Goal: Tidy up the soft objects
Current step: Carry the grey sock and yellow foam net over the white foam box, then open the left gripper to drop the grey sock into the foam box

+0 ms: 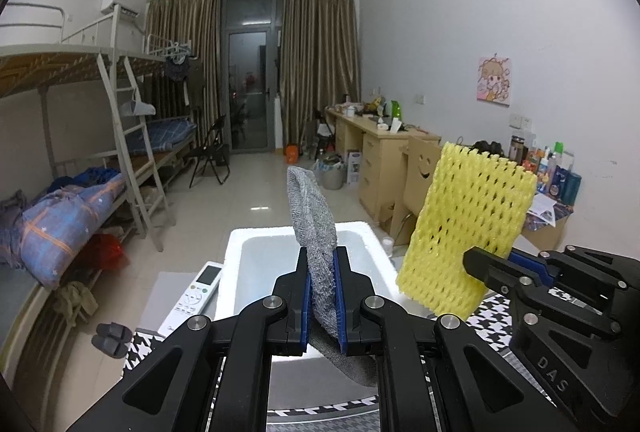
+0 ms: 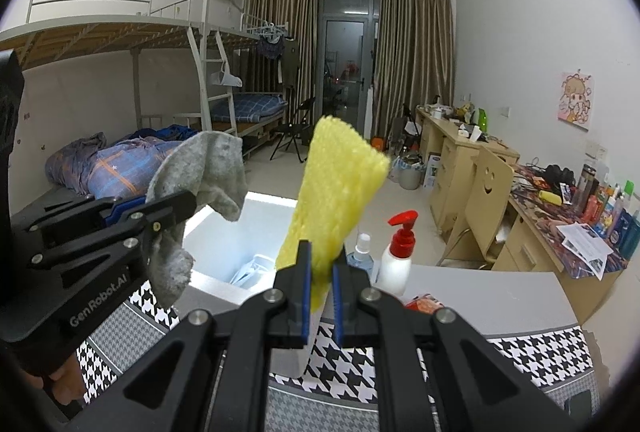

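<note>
My left gripper [image 1: 323, 292] is shut on a grey knitted sock [image 1: 314, 216] and holds it upright above the white foam box [image 1: 236, 252]. The sock also shows in the right wrist view [image 2: 208, 167], hanging from the left gripper [image 2: 188, 201]. My right gripper [image 2: 321, 288] is shut on a yellow foam net sleeve [image 2: 336, 191] and holds it upright above the table, right of the box [image 2: 224, 232]. In the left wrist view the sleeve [image 1: 468, 228] stands at the right, held by the right gripper [image 1: 480, 264].
A white remote [image 1: 198, 290] lies left of the box. A red-pump bottle [image 2: 400, 252] and a clear spray bottle [image 2: 362, 252] stand behind the right gripper. A houndstooth cloth [image 2: 400, 360] covers the table. A chair [image 2: 480, 199] and desk [image 2: 560, 232] stand at the right.
</note>
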